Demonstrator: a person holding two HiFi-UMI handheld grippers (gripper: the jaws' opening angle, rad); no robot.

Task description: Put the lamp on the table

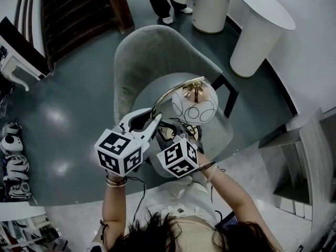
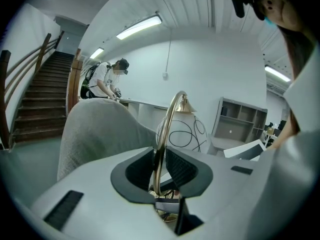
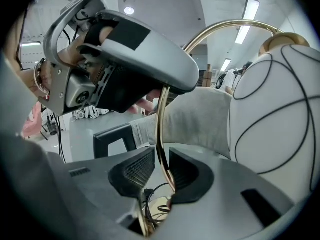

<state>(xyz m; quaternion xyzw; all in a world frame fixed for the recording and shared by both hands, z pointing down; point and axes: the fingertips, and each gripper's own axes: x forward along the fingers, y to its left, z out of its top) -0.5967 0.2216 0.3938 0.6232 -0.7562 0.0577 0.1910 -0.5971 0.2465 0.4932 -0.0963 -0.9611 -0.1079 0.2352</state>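
I've got my left tongs (image 2: pixel 160 168) and right tongs (image 3: pixel 162 173) clenched on the globe lamp (image 1: pixel 195 104) by its brass stem (image 2: pixel 163 134) over the grey armchair's (image 1: pixel 142 56) seat, so I judge this the carrying step, with a level swing to the white counter (image 1: pixel 268 7) next.

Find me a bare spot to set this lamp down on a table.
The white table has a top, upper right beyond the grey armchair, that shows bare where visible. The dark floor left of the armchair is open too. The armchair's seat is crowded by the lamp.

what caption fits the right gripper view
Right claw closed on the lamp's brass stem, globe shade at right, grey chair behind.
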